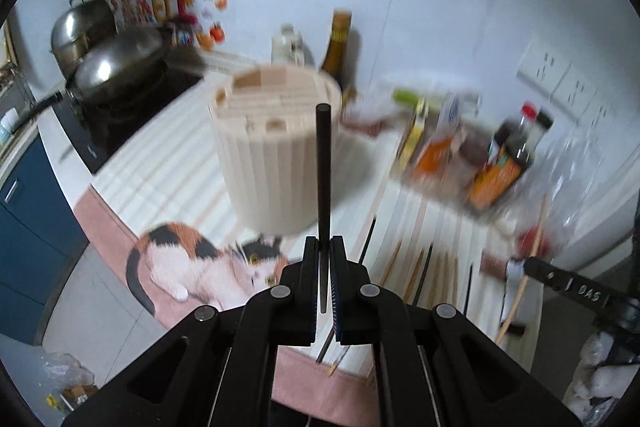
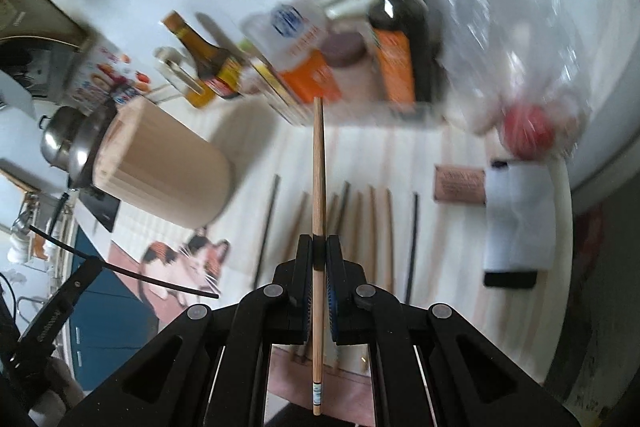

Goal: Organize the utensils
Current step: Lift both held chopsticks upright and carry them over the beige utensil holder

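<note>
My left gripper [image 1: 324, 247] is shut on a black chopstick [image 1: 323, 167] that points up in front of the beige ribbed utensil holder [image 1: 276, 147]. My right gripper [image 2: 319, 247] is shut on a light wooden chopstick [image 2: 318, 167], held above the striped mat. Several wooden and black chopsticks [image 2: 372, 227] lie side by side on that mat. The holder [image 2: 160, 171] sits to the left in the right wrist view, where the left gripper [image 2: 94, 263] and its black chopstick [image 2: 140, 277] also show. The right gripper [image 1: 524, 265] appears at the right edge of the left wrist view.
A wok [image 1: 116, 67] and a lidded pot [image 1: 80, 27] stand on the hob at the left. Sauce bottles and packets [image 1: 480, 155] fill a tray at the back wall. A clear plastic bag [image 2: 520, 67] and a white cloth [image 2: 516, 219] lie at the right. A cat-print mat [image 1: 208, 267] hangs over the counter's front edge.
</note>
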`<action>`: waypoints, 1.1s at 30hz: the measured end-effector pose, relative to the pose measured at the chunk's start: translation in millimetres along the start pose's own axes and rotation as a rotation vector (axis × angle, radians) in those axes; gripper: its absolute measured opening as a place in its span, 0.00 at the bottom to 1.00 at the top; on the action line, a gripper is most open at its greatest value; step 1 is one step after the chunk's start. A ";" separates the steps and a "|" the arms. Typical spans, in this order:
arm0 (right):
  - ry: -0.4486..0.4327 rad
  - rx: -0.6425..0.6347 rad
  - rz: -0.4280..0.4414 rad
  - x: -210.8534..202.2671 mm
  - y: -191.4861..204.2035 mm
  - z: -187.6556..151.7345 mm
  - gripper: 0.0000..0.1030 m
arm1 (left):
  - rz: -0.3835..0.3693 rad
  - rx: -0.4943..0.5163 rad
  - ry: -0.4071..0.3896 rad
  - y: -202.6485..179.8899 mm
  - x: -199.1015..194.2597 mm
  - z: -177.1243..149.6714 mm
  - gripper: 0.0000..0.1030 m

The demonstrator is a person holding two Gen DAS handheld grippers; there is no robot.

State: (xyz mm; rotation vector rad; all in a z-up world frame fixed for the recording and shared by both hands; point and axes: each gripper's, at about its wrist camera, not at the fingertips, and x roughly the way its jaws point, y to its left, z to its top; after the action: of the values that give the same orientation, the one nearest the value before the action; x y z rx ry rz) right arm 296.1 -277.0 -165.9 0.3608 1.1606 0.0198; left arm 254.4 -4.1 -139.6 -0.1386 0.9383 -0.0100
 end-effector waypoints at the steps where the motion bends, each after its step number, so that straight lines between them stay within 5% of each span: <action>1: -0.013 -0.009 0.010 -4.9 6.3 5.6 0.06 | 0.000 -0.003 -0.024 -0.1 -7.2 5.8 0.03; 17: -0.243 -0.159 0.178 -59.2 137.1 99.8 0.06 | 0.020 -0.061 -0.278 25.1 -96.1 114.4 0.03; 26: -0.327 -0.202 0.180 -32.7 232.9 158.7 0.06 | 0.035 -0.069 -0.291 77.1 -67.0 177.5 0.03; 33: -0.347 -0.177 0.165 18.8 272.0 193.6 0.06 | -0.005 -0.045 -0.225 99.2 -16.0 215.4 0.03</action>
State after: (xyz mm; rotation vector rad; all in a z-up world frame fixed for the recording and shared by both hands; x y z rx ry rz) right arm 523.7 -68.8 -36.9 0.2881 0.7771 0.1959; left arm 413.1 119.9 -13.5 -0.1799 0.7140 0.0215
